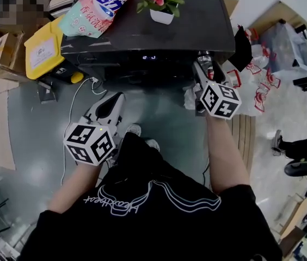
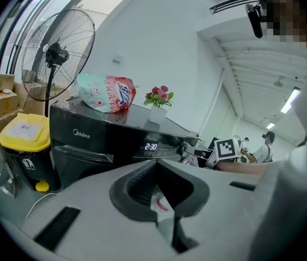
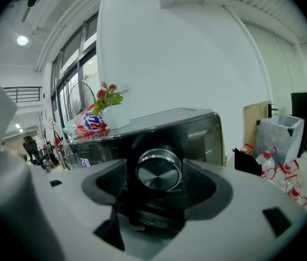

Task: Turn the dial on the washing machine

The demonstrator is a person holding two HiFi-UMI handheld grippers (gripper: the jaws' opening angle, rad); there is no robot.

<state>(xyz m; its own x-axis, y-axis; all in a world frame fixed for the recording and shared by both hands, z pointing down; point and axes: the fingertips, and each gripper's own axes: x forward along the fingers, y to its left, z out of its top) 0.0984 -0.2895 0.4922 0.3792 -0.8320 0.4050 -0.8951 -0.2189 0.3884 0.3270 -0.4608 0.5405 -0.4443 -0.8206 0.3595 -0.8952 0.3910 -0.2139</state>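
- At the right end of the washing machine's [image 1: 142, 31] front panel sits the dial [image 3: 159, 172]. It is a short round knob with a flat, brushed metal face and a bright polished rim.
- Its axis runs level, straight out of the dark glossy panel. The flat face is turned toward the person and squarely at the right gripper's camera.
- The right gripper [image 1: 203, 65] reaches in along that same axis. Its jaws stand part-way apart and are closed onto the dial, with a dark ribbed pad against the rim on each side.
- The jaws are smooth pale grey plastic, scooped out to form a rounded hollow, and the knob fills the far end of it.
- The left gripper [image 1: 118, 98] hangs lower and well back from the machine, in front of the person's body. Its jaws are brought together at the tips with nothing between them, leaving only the oval hollow behind.
- Each gripper carries a white cube [image 1: 90, 143] printed with black square markers.
- The washing machine is a black box with a shiny, reflective top. A small display [image 2: 151, 146] with lit digits sits on the front, left of the dial.
- On top lie a soft, crinkled detergent bag [image 1: 96, 7] in teal, red and blue and a small white pot of pink flowers [image 1: 161, 15].
- A yellow-lidded bin [image 1: 43, 48] stands beside the machine's left side.
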